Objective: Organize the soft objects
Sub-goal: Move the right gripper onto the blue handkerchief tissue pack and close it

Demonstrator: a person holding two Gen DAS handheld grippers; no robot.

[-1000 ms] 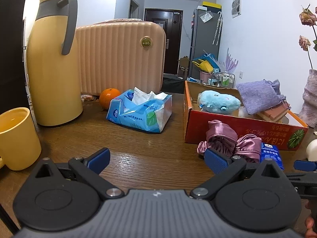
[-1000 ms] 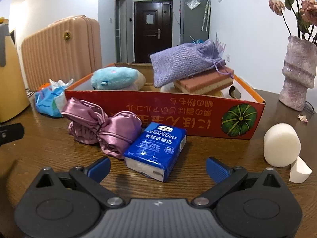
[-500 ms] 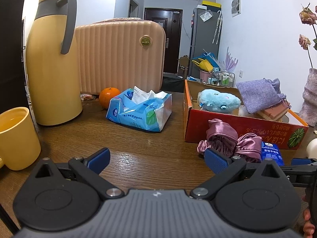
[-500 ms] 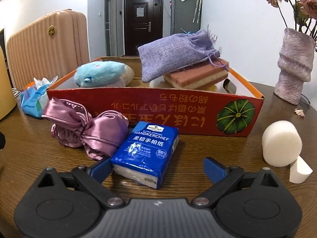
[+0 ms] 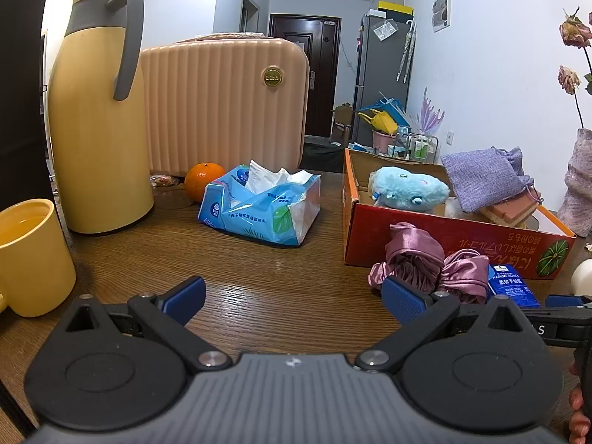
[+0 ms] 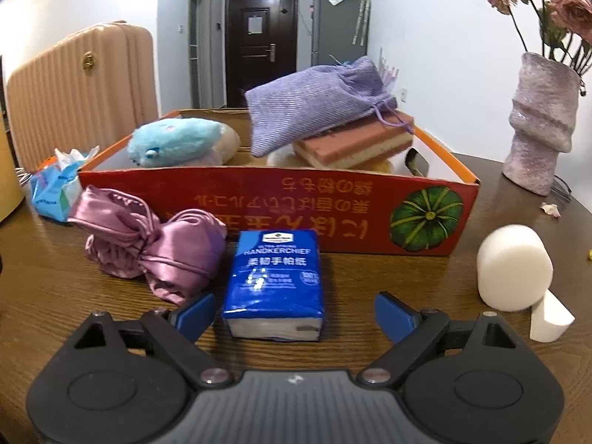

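On the brown wooden table (image 6: 388,273) of a white-walled room, the right gripper (image 6: 294,312) is closing, unclenched, around the blue handkerchief pack (image 6: 275,281) without touching it, the left gripper (image 5: 292,296) gapes empty, and beyond stands the red box (image 6: 333,203) holding a blue plush (image 6: 177,140).

A tall yellow thermos jug (image 5: 98,118) stood on the wooden counter (image 5: 236,259), with a yellow mug (image 5: 31,255) of liquid near it at the left edge. Behind them a ribbed pink suitcase (image 5: 225,103) stood upright, and an orange (image 5: 203,185) lay at its foot. To the far right a textured purple vase (image 6: 542,118) held dried roses (image 6: 566,7).
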